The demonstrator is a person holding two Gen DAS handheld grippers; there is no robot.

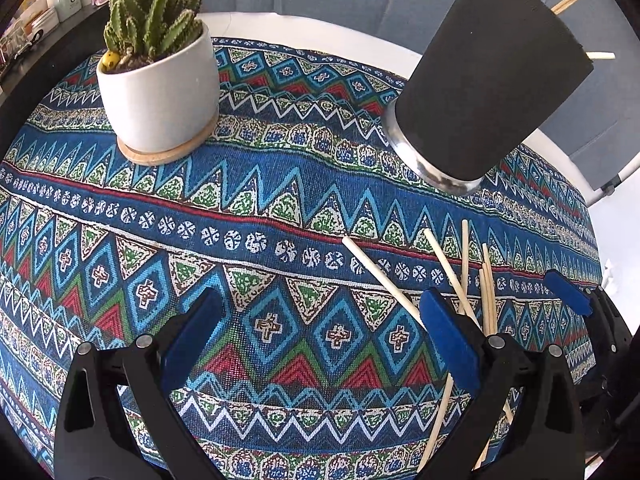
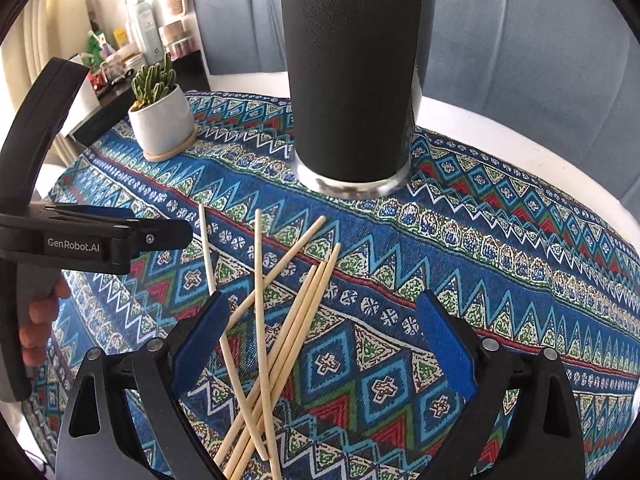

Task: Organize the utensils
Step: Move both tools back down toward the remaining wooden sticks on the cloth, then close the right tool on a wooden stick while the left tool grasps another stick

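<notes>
**Loose chopsticks wait beside the black holder**

Fingers of both grippers stand spread, holding nothing: the left gripper (image 1: 320,332) hangs over bare cloth at the lower middle of its view, the right gripper (image 2: 324,332) over the chopsticks (image 2: 276,320), which lie crossed in a loose pile at the lower centre. Several more already stand in the black holder (image 2: 348,80) at the upper centre. Thin, stiff and light, the sticks will likely roll or slip; a pinch near mid-length on one lying apart seems safest.

both wrist views angled down, close, sharing black holder (image 1: 488,76) (image 2: 350,80)
</notes>
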